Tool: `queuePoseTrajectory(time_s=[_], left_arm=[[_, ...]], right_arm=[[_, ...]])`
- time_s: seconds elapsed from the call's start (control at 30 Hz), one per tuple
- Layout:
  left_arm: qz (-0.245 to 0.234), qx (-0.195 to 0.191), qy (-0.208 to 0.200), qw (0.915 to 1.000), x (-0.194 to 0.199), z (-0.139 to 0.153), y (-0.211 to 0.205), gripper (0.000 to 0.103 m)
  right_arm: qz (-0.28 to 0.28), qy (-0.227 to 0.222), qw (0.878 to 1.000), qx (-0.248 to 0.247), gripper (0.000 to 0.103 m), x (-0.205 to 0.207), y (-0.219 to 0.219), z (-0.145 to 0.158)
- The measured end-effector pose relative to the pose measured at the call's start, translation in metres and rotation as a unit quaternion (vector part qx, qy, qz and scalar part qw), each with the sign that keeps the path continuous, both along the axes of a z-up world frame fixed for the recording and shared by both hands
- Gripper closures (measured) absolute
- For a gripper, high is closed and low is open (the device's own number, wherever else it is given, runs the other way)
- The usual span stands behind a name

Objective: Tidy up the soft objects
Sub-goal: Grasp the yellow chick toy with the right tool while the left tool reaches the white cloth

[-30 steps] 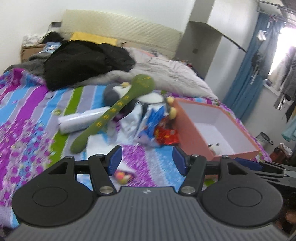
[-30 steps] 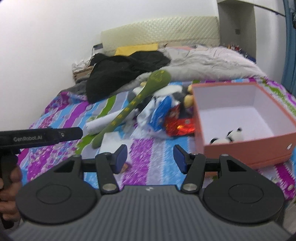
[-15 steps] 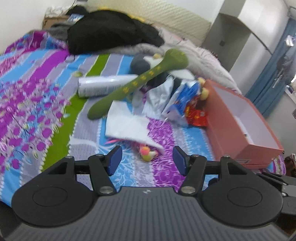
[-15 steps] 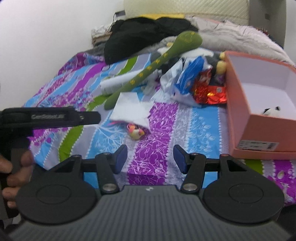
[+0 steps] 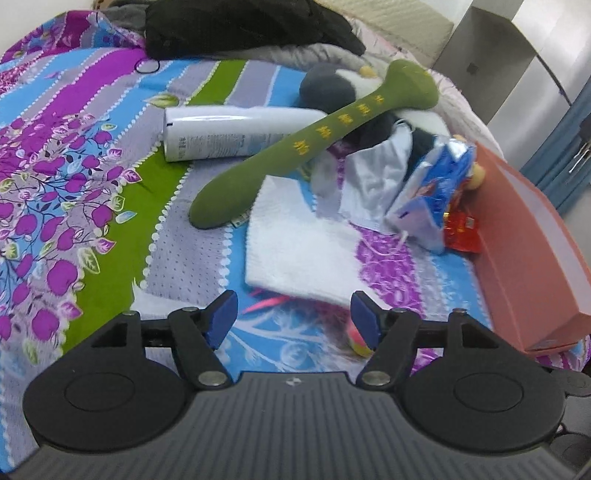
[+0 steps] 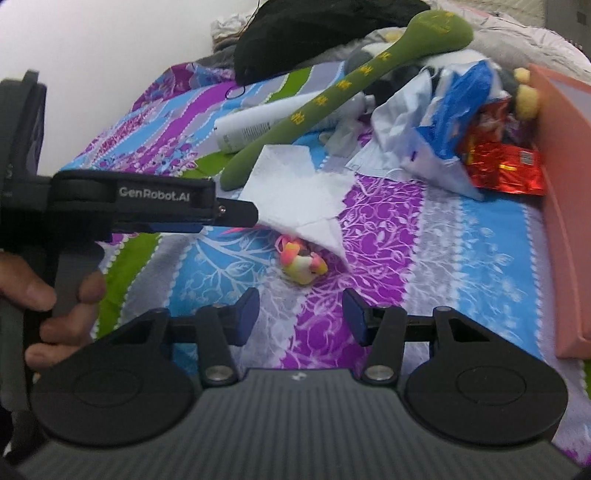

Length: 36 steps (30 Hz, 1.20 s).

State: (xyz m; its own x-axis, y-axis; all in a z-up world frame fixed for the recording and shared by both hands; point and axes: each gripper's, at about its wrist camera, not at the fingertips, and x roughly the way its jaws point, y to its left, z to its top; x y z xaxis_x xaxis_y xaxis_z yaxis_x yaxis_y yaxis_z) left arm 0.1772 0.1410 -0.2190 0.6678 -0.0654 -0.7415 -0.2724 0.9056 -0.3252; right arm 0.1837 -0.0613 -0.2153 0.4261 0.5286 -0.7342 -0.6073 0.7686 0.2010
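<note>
A small pink-and-yellow soft toy (image 6: 303, 260) lies on the striped bedspread (image 5: 74, 206), partly under the corner of a white cloth (image 6: 295, 192). In the left wrist view the toy (image 5: 357, 338) peeks out by the right fingertip. My left gripper (image 5: 291, 319) is open and empty, low over the bed just short of the cloth (image 5: 299, 247). My right gripper (image 6: 301, 314) is open and empty, just in front of the toy. A long green plush (image 5: 314, 144) leans over a grey-and-white plush (image 5: 328, 88). The salmon box (image 5: 528, 251) stands at the right.
A white bottle (image 5: 229, 134) lies under the green plush. A blue-and-white bag (image 5: 432, 195), a white plastic bag (image 5: 373, 188) and a red foil pack (image 6: 502, 166) are piled by the box. Black clothing (image 5: 240, 26) and a grey duvet lie further back.
Both grippers have moved forward and down toward the bed. The cloth and the small toy are now much closer. The jaws stay open.
</note>
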Motion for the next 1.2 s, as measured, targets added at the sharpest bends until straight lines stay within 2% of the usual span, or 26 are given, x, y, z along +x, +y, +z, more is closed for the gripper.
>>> queuePoseTrajectory(time_s=[0.13, 0.37, 0.4, 0.43, 0.5, 0.6, 0.63, 0.7, 0.77, 0.83, 1.07, 1.2], left_arm=[[-0.006, -0.013, 0.005, 0.9999, 0.017, -0.011, 0.01, 0.03], [-0.023, 0.004, 0.008, 0.9997, 0.043, -0.025, 0.013, 0.03], [-0.028, 0.009, 0.01, 0.9995, 0.046, -0.027, 0.011, 0.03], [-0.034, 0.019, 0.01, 0.9992, 0.048, -0.027, 0.008, 0.031], [-0.044, 0.036, 0.011, 0.9983, 0.05, -0.027, 0.003, 0.036], [-0.053, 0.041, 0.014, 0.9977, 0.051, -0.028, -0.001, 0.051], [-0.054, 0.037, 0.015, 0.9977, 0.051, -0.027, -0.001, 0.061], [-0.059, 0.03, 0.019, 0.9976, 0.051, -0.027, -0.002, 0.071], [-0.064, 0.025, 0.021, 0.9974, 0.049, -0.027, -0.005, 0.085], [-0.065, 0.02, 0.018, 0.9975, 0.046, -0.024, -0.008, 0.089], [-0.045, 0.019, -0.006, 0.9988, 0.027, 0.003, -0.018, 0.09], [-0.029, 0.006, -0.017, 0.9994, 0.013, 0.019, -0.023, 0.09]], right_arm=[[0.001, -0.006, 1.0, -0.009, 0.052, 0.011, 0.013, -0.009], [0.014, -0.011, 1.0, -0.02, 0.054, 0.024, 0.022, -0.019], [0.017, -0.01, 1.0, -0.021, 0.057, 0.025, 0.024, -0.021], [0.02, -0.008, 1.0, -0.022, 0.066, 0.026, 0.025, -0.022], [0.019, -0.002, 1.0, -0.02, 0.068, 0.029, 0.026, -0.025], [0.018, -0.007, 1.0, -0.019, 0.068, 0.029, 0.026, -0.023], [0.017, -0.009, 1.0, -0.02, 0.068, 0.029, 0.026, -0.022], [0.012, -0.007, 1.0, -0.019, 0.068, 0.028, 0.023, -0.022], [0.009, -0.007, 1.0, -0.02, 0.068, 0.027, 0.02, -0.02], [0.005, -0.01, 1.0, -0.022, 0.068, 0.025, 0.017, -0.017], [-0.016, -0.026, 0.999, -0.019, 0.069, 0.014, 0.001, 0.0], [-0.032, -0.039, 0.999, -0.016, 0.069, 0.005, -0.01, 0.011]])
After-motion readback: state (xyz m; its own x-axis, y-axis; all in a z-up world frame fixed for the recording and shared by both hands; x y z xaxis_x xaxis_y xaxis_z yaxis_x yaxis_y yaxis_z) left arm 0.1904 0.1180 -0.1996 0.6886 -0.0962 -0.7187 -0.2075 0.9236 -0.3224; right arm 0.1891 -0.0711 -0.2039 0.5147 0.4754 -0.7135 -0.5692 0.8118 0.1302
